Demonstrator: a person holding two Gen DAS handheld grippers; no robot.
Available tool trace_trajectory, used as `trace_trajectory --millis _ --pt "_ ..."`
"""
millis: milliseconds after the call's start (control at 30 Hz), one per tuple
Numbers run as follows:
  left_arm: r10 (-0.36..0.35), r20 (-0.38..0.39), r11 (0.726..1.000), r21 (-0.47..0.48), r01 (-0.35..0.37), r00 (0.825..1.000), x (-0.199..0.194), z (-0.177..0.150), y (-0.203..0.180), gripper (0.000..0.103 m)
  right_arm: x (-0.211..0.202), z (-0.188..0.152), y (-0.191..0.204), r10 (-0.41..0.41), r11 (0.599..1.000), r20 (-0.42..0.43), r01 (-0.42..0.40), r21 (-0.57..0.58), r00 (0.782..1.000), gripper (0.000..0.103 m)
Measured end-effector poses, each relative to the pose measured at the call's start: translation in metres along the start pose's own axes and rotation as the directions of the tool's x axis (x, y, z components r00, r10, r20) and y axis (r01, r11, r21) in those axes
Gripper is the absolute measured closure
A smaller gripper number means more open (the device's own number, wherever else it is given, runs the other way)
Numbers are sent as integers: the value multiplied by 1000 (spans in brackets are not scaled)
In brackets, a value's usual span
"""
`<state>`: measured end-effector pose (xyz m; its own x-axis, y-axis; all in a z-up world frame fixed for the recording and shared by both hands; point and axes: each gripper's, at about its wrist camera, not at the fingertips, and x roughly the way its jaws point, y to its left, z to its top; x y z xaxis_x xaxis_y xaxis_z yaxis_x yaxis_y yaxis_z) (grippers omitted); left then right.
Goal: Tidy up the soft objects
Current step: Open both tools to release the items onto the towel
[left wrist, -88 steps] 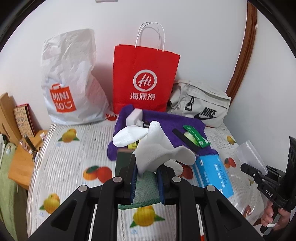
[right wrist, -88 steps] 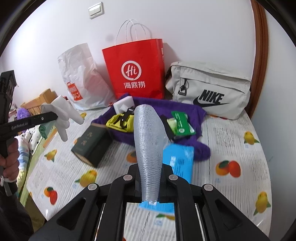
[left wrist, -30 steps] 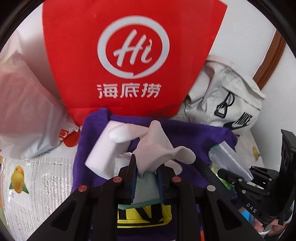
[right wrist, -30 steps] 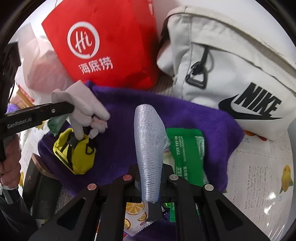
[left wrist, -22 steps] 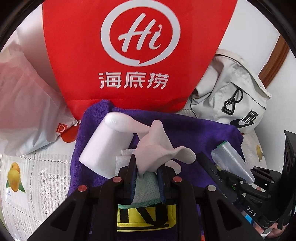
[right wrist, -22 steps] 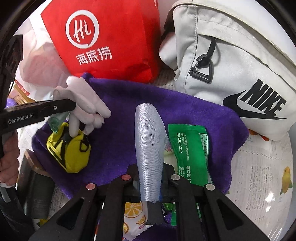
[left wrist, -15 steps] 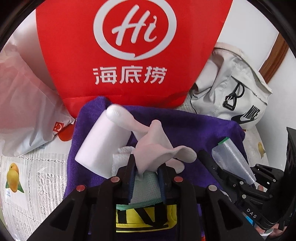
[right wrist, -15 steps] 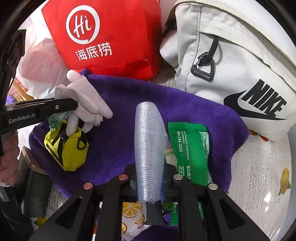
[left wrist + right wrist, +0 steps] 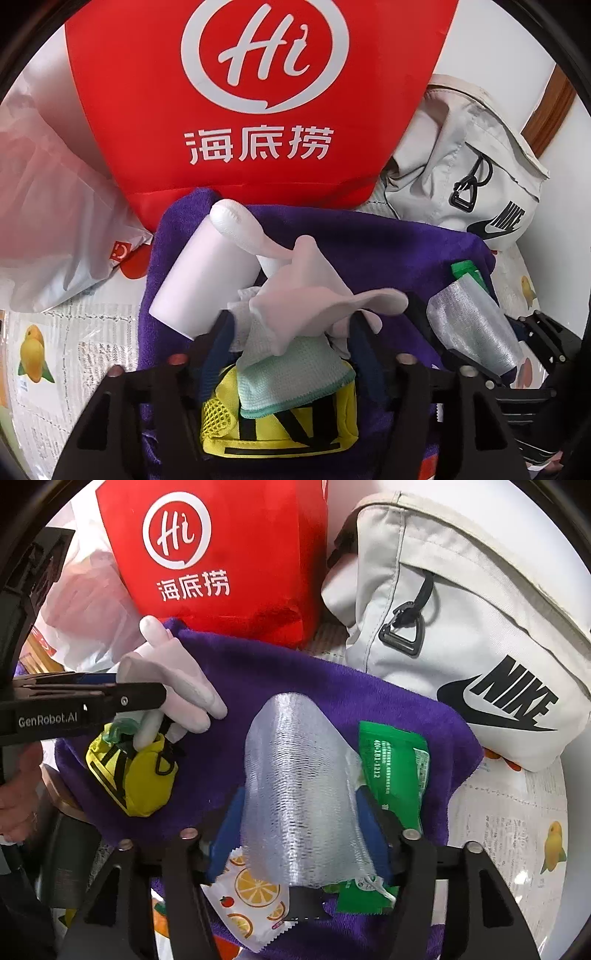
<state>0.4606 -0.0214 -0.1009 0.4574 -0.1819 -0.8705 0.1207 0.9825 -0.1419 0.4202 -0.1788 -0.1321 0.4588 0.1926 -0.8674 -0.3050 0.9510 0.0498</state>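
My left gripper [image 9: 290, 332] hovers over the purple towel [image 9: 388, 251], and its jaws are opening. A white glove with a green cuff [image 9: 303, 302] sits loose between the pads and rests on a yellow pouch [image 9: 277, 417]. My right gripper [image 9: 301, 825] is also opening, just above the purple towel [image 9: 277, 679]. A silvery mesh sleeve [image 9: 295, 786] has spread wide between its blue pads. In the right wrist view the left gripper [image 9: 122, 701] stands at the left with the glove [image 9: 173, 686] over the yellow pouch [image 9: 140, 775].
A red paper bag [image 9: 258, 92] and a grey Nike bag [image 9: 461, 635] stand right behind the towel. On the towel lie a white roll [image 9: 199, 284], a green packet [image 9: 399, 768] and an orange-printed packet [image 9: 247, 897]. A white plastic bag [image 9: 48, 221] sits at the left.
Both grippers' jaws have spread apart. The glove and the mesh sleeve, pinched tight before, now sit loose and wider between the pads. Both grippers crept closer to the towel.
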Motion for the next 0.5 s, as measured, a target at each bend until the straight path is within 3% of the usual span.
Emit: trace_trajectory --millis 67,133,300,500 --pt "28 7 1000 9 -28 1000 -3 -1 -2 31 -2 3 -4 -13 1000 14 13 9 1000 27" --pt "37 10 999 13 -37 999 -8 -1 -3 28 -6 4 -4 -25 1000 26 24 20 999 23" --pt "42 31 999 27 -43 999 -27 -2 -8 28 -25 3 -8 -19 998 48 16 61 999 22" --pt "57 58 998 36 -59 997 -60 -11 -15 16 -64 -1 -12 -53 995 110 43 93 993 17"
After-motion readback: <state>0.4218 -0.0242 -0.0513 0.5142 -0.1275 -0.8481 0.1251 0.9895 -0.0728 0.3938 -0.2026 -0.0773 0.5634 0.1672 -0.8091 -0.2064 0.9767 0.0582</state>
